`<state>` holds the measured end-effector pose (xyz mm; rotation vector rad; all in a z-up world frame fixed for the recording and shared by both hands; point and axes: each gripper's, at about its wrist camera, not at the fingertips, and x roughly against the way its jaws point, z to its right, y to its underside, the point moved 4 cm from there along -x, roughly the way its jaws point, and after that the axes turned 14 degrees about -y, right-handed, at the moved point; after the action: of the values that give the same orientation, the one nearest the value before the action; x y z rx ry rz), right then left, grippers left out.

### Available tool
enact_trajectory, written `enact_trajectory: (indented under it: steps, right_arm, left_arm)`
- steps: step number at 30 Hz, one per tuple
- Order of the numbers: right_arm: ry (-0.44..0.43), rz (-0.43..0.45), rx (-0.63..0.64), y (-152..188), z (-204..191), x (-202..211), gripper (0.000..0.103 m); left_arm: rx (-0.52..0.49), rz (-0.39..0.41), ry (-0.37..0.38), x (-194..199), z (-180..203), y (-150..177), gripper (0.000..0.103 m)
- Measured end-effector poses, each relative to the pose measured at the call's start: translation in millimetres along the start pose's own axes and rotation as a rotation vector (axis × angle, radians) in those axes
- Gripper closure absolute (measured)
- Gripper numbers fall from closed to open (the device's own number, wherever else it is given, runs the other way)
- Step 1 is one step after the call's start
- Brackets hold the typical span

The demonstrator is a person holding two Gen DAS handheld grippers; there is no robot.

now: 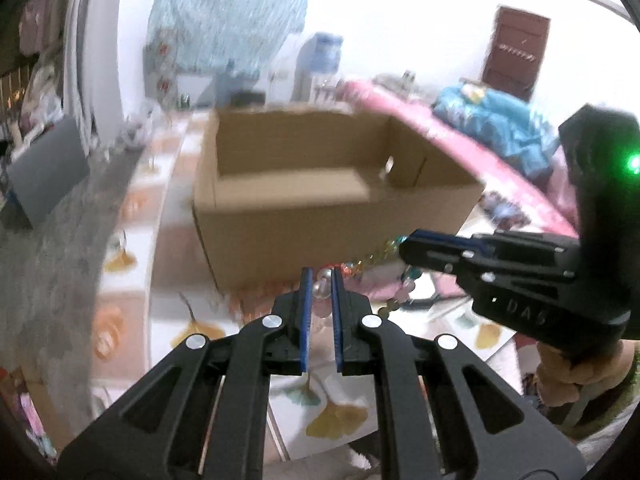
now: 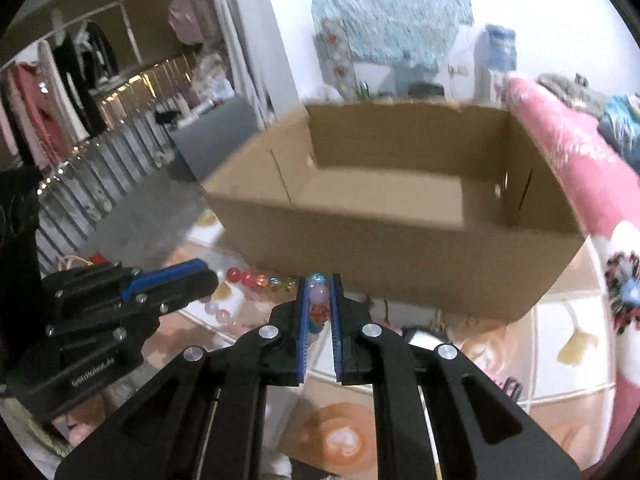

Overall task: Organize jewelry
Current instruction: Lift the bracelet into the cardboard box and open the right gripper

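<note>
A string of coloured beads [image 2: 256, 280], red, yellow, pink and clear, hangs stretched between my two grippers just above the table. My left gripper [image 1: 320, 278] is shut on a clear bead [image 1: 322, 289] at one end. Seen from the right wrist, it [image 2: 214, 276] sits low at the left. My right gripper [image 2: 319, 280] is shut on several beads [image 2: 318, 306], pink and red, lined up between its blue pads. In the left wrist view it [image 1: 404, 245] comes in from the right with beads [image 1: 410, 280] dangling below it. An open brown cardboard box [image 1: 320, 216] [image 2: 400, 240] stands empty right behind the string.
The table wears a cloth printed with leaves and coffee cups [image 2: 340, 436]. A pink blanket [image 2: 580, 184] lies to the right of the box. Small dark items [image 1: 424, 300] lie on the cloth under the beads. The grey floor [image 1: 48, 248] drops away on the left.
</note>
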<state>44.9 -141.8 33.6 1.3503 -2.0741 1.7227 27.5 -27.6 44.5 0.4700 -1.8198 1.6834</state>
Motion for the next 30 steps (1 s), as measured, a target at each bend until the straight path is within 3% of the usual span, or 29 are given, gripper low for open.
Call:
enact_trajectory:
  steps: [5,9,13,17,20,26,30]
  right_arm:
    - [-0.073,0.084,0.047,-49,-14,30,0.093]
    - [-0.112,0.074,0.035,-93,3,22,0.093]
    - [-0.161,-0.027,-0.058,-130,37,-21,0.093]
    - [-0.150,-0.157,-0.155,-154,76,-81,0.093]
    - [-0.164,-0.259,-0.245,-160,103,-127,0.093]
    - [-0.148,-0.384,-0.306,-165,135,-190,0.093]
    - [-0.168,-0.433,-0.360,-162,152,-217,0.092]
  left_arm:
    - [-0.040,0.107,0.023,28,1,-59,0.095]
    - [-0.065,0.108,0.021,12,-1,-105,0.095]
    - [-0.054,-0.028,0.037,-41,-11,-135,0.095]
    - [-0.072,-0.170,-0.001,-111,-13,-155,0.095]
    - [-0.123,-0.254,-0.069,-155,-15,-156,0.095]
    - [-0.202,-0.355,-0.145,-203,-14,-152,0.094]
    - [-0.223,-0.372,-0.161,-215,-13,-151,0.091]
